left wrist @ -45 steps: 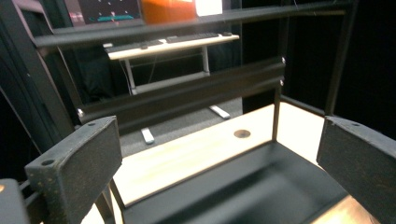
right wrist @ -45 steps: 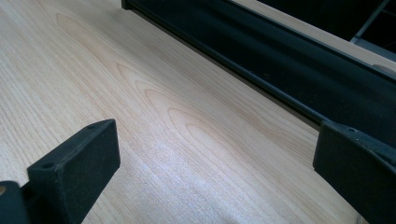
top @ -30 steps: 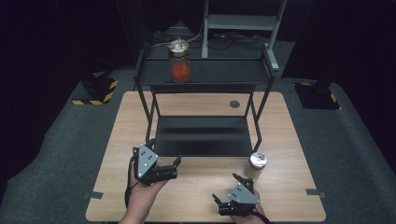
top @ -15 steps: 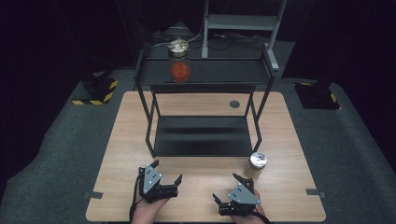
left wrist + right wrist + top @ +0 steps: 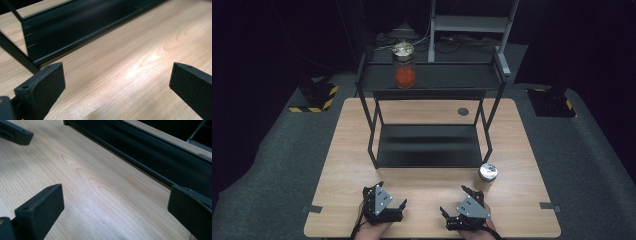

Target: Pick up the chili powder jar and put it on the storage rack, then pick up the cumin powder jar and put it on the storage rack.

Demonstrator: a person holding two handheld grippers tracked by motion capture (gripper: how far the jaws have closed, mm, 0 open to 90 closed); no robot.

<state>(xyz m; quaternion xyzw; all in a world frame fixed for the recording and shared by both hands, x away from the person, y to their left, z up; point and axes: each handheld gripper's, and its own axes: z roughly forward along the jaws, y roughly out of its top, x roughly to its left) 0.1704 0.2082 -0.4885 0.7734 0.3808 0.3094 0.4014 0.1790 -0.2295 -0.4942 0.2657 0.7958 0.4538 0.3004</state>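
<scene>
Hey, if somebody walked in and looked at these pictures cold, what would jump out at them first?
Probably the glass jar with orange-red contents, standing alone on the top shelf of the black metal rack and bright against the dark room. Next, the small silver-lidded jar on the wooden table by the rack's front right leg. Near the table's front edge, the left gripper and right gripper both sit open and empty.

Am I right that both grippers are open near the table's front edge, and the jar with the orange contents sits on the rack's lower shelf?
Not quite. The high view shows the jar on the rack's top shelf. The rest holds: left gripper and right gripper are open near the table's front edge.
</scene>
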